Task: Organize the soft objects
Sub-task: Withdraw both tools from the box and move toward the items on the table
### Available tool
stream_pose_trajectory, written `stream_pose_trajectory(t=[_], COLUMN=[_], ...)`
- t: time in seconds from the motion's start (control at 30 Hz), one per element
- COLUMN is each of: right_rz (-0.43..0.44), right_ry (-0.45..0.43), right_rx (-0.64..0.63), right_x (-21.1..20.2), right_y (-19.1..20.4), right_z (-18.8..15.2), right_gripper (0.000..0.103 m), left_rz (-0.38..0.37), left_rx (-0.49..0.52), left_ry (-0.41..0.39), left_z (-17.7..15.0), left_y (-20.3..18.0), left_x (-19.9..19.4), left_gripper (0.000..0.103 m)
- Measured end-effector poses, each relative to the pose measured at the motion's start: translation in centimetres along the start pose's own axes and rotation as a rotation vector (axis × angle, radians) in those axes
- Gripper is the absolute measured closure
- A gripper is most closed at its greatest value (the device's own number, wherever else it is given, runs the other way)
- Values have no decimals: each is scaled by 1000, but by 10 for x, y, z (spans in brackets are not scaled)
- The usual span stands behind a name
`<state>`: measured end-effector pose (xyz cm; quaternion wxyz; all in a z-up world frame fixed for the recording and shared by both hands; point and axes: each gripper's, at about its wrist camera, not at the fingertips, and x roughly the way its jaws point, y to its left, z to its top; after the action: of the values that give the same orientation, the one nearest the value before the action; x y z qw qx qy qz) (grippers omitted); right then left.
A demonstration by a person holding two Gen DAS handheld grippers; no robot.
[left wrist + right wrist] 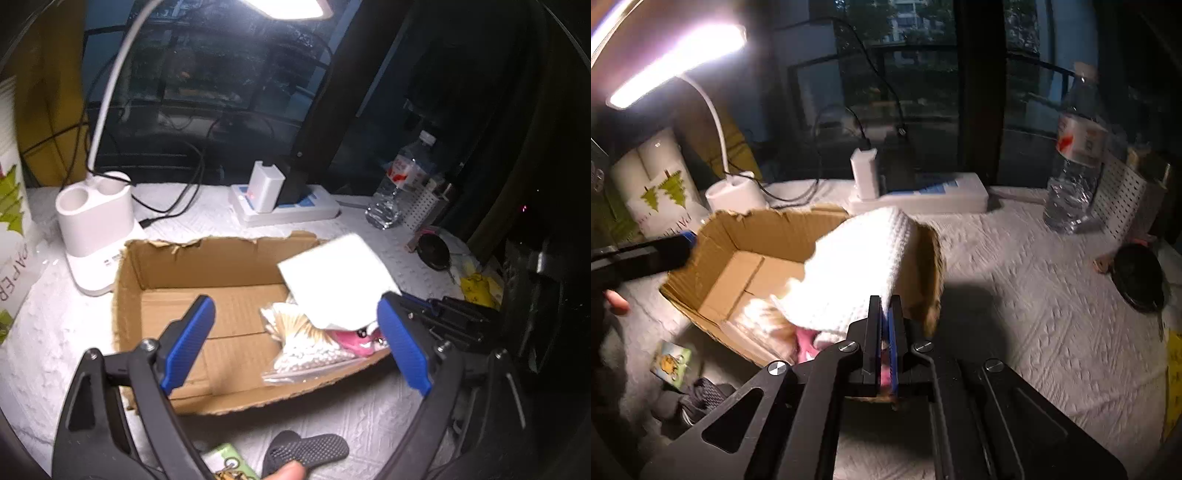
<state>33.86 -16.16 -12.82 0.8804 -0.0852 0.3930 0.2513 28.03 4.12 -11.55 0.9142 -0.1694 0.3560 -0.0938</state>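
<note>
**White cloth held over the cardboard box**

Left wrist view: white cloth (338, 280) hangs over the cardboard box (207, 266), at 2 o'clock from the left gripper (295, 343), whose 2 blue fingers are spread wide and empty. A pack at 9 o'clock reads "PAPER". The box's back rim is torn; its left half is bare floor.

Right wrist view: right gripper (885, 332) pinches the waffle-textured cloth (857, 266), fingers nearly together. Bottle (1075, 166) stands at 2 o'clock, label unreadable.

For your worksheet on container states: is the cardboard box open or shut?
Open. The box has no lid; its torn top edge is bare, and its floor, a bag of cotton swabs and a pink toy show inside.
</note>
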Motion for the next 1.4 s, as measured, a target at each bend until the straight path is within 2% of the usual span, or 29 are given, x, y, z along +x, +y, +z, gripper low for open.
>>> stream_pose_trajectory(t=[0.17, 0.23, 0.27, 0.3, 0.4, 0.83, 1.07, 1.4], right_rz=[-29, -42, -43, -34, -49, -44, -24, -7], right_ry=[10, -2, -11, -20, -38, -103, -124, -136], right_rx=[-2, 2, 5, 10, 6, -9, -20, -38], right_x=[-4, -10, -14, -19, -30, -81, -105, -131], right_y=[1, 2, 2, 2, 6, 34, 52, 77], right_z=[-6, -5, -5, -5, -5, -14, -23, -42], right_gripper=[98, 88, 77, 71, 63, 59, 54, 52], left_rz=[29, 39, 45, 46, 41, 19, 41, 63], left_rx=[27, 41, 48, 54, 64, 82, 92, 108], left_ry=[-21, -27, -31, -34, -41, -83, -97, -110], left_z=[-3, -5, -6, -7, -11, -28, -41, -64], left_y=[-6, -9, -11, -13, -18, -33, -37, -40], left_x=[-12, -17, -20, -22, -31, -68, -87, -113], left_gripper=[12, 12, 12, 12, 12, 12, 12, 12])
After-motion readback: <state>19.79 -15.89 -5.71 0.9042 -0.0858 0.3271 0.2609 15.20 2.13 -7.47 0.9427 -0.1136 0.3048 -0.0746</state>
